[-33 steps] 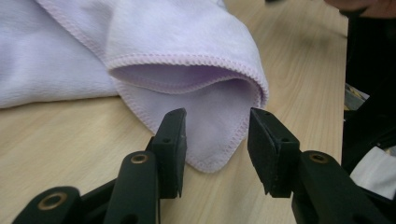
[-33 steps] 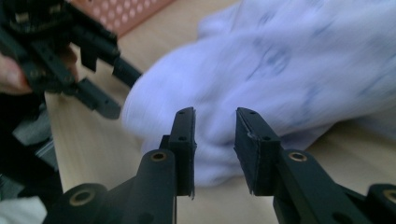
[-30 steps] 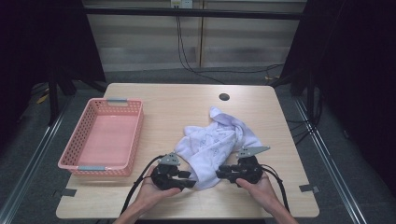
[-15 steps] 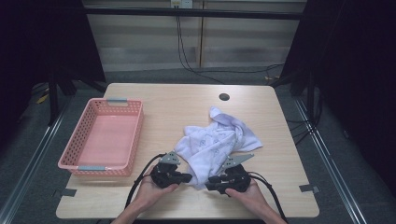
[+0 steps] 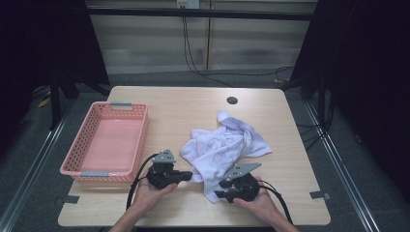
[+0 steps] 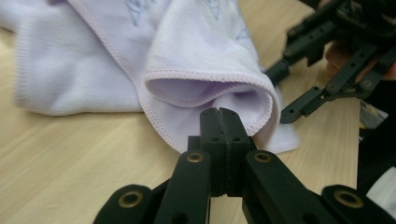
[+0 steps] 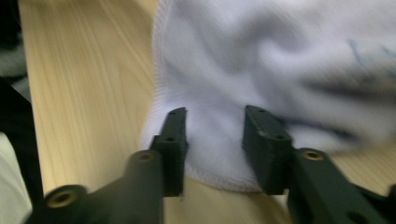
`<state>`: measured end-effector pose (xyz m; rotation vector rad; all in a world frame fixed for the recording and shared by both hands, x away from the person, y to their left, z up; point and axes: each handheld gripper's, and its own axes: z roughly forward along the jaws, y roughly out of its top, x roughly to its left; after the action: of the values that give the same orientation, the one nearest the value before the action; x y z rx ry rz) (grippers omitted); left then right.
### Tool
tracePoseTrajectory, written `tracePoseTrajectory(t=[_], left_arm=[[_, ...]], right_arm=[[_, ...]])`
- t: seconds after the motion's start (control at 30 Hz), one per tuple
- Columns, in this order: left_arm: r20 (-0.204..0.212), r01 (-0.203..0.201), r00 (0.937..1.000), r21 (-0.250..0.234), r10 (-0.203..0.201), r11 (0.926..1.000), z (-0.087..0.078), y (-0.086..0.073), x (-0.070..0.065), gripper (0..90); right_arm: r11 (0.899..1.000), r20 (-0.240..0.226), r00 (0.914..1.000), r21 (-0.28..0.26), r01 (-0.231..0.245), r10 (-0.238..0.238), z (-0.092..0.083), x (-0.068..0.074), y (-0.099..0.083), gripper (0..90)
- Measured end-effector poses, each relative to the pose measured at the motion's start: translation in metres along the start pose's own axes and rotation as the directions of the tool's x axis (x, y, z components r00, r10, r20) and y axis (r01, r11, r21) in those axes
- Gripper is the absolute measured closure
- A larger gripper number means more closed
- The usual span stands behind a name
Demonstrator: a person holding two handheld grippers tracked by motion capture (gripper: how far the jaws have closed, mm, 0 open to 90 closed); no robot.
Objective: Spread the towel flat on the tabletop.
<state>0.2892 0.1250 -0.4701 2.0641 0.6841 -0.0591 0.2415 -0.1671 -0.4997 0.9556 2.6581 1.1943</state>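
A light wooden table (image 5: 193, 104) is carrying everything; a crumpled white cloth (image 5: 222, 147) with faint blue print is lying on it, spreading away from the left gripper (image 5: 186, 175) and the right gripper (image 5: 221, 189), its near edge reaching in between the two; a pink mesh basket (image 5: 80, 159) is sitting directly on the boards to the outer side of the left gripper, just beside it; a small dark round hole (image 5: 232, 100) is showing in the tabletop well beyond the cloth, far from both grippers.
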Motion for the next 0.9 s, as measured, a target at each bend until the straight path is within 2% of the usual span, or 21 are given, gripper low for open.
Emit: tracePoseTrajectory(t=[0.03, 0.07, 0.1, 0.13, 0.17, 0.2, 0.23, 0.27, 0.3, 0.33, 0.37, 0.43, 0.47, 0.53, 0.57, 0.67, 0.7, 0.73, 0.77, 0.8, 0.9], left_arm=[[-0.006, 0.006, 1.0, -0.013, -0.006, 0.9999, -0.004, 0.0, 0.0, 90.0], [-0.015, 0.012, 0.9998, -0.02, -0.013, 0.9997, -0.009, 0.0, 0.0, 90.0], [-0.012, 0.003, 0.9999, -0.032, -0.003, 0.9995, -0.018, -0.001, -0.005, 90.0], [-0.012, 0.003, 0.9999, -0.032, -0.003, 0.9995, -0.018, -0.001, -0.005, 90.0], [-0.016, -0.011, 0.9998, -0.021, 0.011, 0.9997, -0.024, -0.004, -0.009, 90.0], [-0.025, -0.013, 0.9996, -0.012, 0.012, 0.9999, -0.026, -0.006, -0.01, 90.0], [-0.025, -0.013, 0.9996, -0.012, 0.012, 0.9999, -0.026, -0.006, -0.01, 90.0], [-0.028, -0.009, 0.9996, 0.003, 0.009, 1.0, -0.027, -0.01, -0.01, 90.0], [-0.043, -0.014, 0.999, 0.039, 0.015, 0.9992, -0.024, -0.016, -0.008, 89.9], [-0.043, -0.014, 0.999, 0.039, 0.015, 0.9992, -0.024, -0.016, -0.008, 89.8], [-0.038, -0.001, 0.9993, 0.063, 0.003, 0.998, -0.019, -0.022, -0.005, 89.6], [-0.016, 0.018, 0.9997, 0.072, -0.017, 0.9973, -0.016, -0.024, -0.002, 89.0], [-0.02, 0.023, 0.9996, 0.072, -0.021, 0.9972, -0.014, -0.024, -0.001, 88.3], [-0.015, 0.025, 0.9996, 0.068, -0.024, 0.9973, -0.013, -0.024, 0.0, 86.2], [-0.02, 0.037, 0.9992, 0.066, -0.036, 0.9971, -0.012, -0.024, 0.002, 80.2], [-0.014, 0.051, 0.9987, 0.051, -0.05, 0.9974, -0.011, -0.024, 0.003, 68.1], [-0.019, 0.049, 0.9987, 0.049, -0.048, 0.9976, -0.011, -0.024, 0.003, 68.1], [-0.023, 0.055, 0.9983, 0.059, -0.054, 0.9967, -0.007, -0.024, 0.006, 59.4], [-0.029, 0.062, 0.9978, 0.062, -0.06, 0.9961, -0.005, -0.024, 0.008, 56.2], [-0.029, 0.062, 0.9978, 0.062, -0.06, 0.9961, -0.005, -0.024, 0.008, 55.1], [-0.036, 0.051, 0.9982, 0.076, -0.049, 0.9958, 0.002, -0.023, 0.013, 52.2]], right_arm=[[1.0, 0.016, 0.9998, 0.011, 0.006, -0.006, -0.004, -0.001, -0.003, 67.5], [1.0, 0.013, 0.9999, 0.012, -0.011, 0.011, -0.008, -0.004, -0.005, 69.4], [0.999, 0.036, 0.9989, 0.025, -0.029, 0.028, -0.018, -0.011, -0.012, 75.0], [0.999, 0.036, 0.9989, 0.025, -0.029, 0.028, -0.018, -0.011, -0.012, 75.0], [0.998, 0.051, 0.9968, 0.021, -0.063, 0.062, -0.029, -0.021, -0.02, 78.1], [0.997, 0.074, 0.9948, 0.017, -0.071, 0.07, -0.034, -0.026, -0.024, 78.7], [0.997, 0.074, 0.9948, 0.017, -0.071, 0.07, -0.034, -0.026, -0.024, 78.7], [0.995, 0.082, 0.9922, 0.016, -0.095, 0.094, -0.04, -0.032, -0.028, 78.6], [0.993, 0.091, 0.9887, 0.002, -0.121, 0.12, -0.047, -0.04, -0.034, 73.8], [0.992, 0.079, 0.9885, 0.0, -0.129, 0.129, -0.05, -0.039, -0.036, 67.3], [0.994, 0.078, 0.9908, -0.002, -0.111, 0.111, -0.052, -0.038, -0.037, 64.7], [0.996, 0.077, 0.9934, 0.004, -0.086, 0.086, -0.054, -0.032, -0.038, 62.1], [0.997, 0.069, 0.9948, 0.005, -0.075, 0.074, -0.057, -0.03, -0.039, 60.4], [0.996, 0.053, 0.9949, 0.003, -0.086, 0.086, -0.06, -0.03, -0.041, 59.4], [0.996, 0.06, 0.9942, 0.013, -0.09, 0.089, -0.062, -0.029, -0.045, 57.0], [0.996, 0.074, 0.9935, 0.002, -0.087, 0.086, -0.065, -0.025, -0.049, 47.5], [0.996, 0.074, 0.9935, 0.002, -0.087, 0.086, -0.065, -0.025, -0.049, 47.5], [0.997, 0.088, 0.9927, -0.014, -0.082, 0.083, -0.067, -0.025, -0.05, 45.2], [0.996, 0.089, 0.9922, -0.029, -0.085, 0.087, -0.068, -0.026, -0.05, 44.4], [0.996, 0.111, 0.9903, -0.04, -0.079, 0.083, -0.068, -0.027, -0.05, 43.1], [0.996, 0.115, 0.9898, -0.041, -0.081, 0.085, -0.067, -0.029, -0.049, 41.2]])
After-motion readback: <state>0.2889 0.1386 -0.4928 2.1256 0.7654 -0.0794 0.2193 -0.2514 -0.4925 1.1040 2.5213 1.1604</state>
